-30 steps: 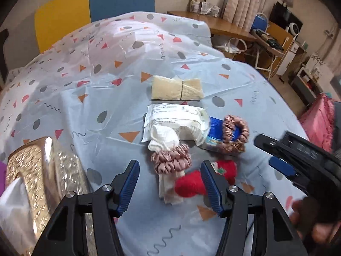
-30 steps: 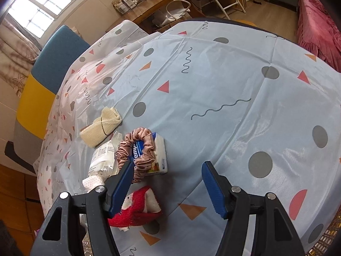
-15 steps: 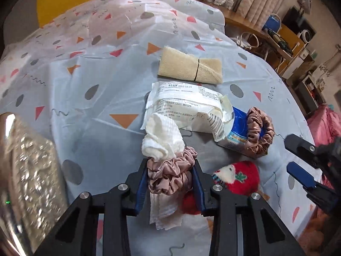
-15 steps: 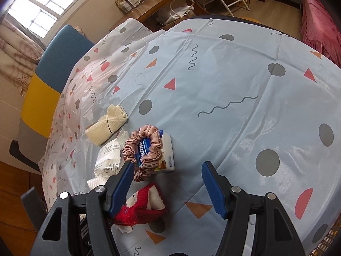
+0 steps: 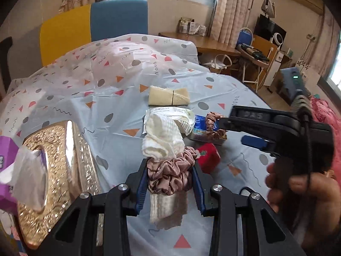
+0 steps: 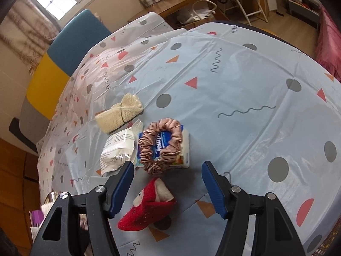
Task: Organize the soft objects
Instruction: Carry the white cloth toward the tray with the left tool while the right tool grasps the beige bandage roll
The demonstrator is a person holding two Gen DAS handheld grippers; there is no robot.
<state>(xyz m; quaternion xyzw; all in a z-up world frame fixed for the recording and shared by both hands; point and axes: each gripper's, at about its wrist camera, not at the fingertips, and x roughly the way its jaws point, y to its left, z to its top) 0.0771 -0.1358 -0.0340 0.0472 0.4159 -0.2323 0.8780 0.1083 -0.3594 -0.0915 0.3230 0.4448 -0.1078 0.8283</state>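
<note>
The left gripper [image 5: 170, 177] is clamped on a pink satin scrunchie [image 5: 169, 175] wound round a white waffle cloth [image 5: 163, 140]; both blue pads press the scrunchie's sides, and the cloth bulges above the grip and hangs below it, clear of the table [image 5: 119, 98]. The table wears a pale blue plastic cover printed with grey dots, orange and pink triangles and squiggles. To the left of the held bundle, near the table's near-left edge, sits a gold embossed tissue box [image 5: 57, 170] with a tissue [image 5: 29, 177] sticking out. Toward the middle of the table lies a row of soft things: a beige knitted roll [image 6: 120, 112] bound by a dark band, farthest toward the far edge; next a white plastic-wrapped pack [image 6: 118, 147]; then a blue-and-white tissue packet [image 6: 170, 147] touching the pack, with a second pink scrunchie [image 6: 159, 146] lying on top of it. Just nearer than the packet lies a red knitted sock [image 6: 147, 209] with a cream patch, flat on the cover. The right gripper [image 6: 168, 189], held by a hand [image 5: 302, 194], hovers over that sock with its fingers well apart and nothing between the pads. A blue and yellow chair back [image 5: 93, 25] stands beyond the far edge.
</note>
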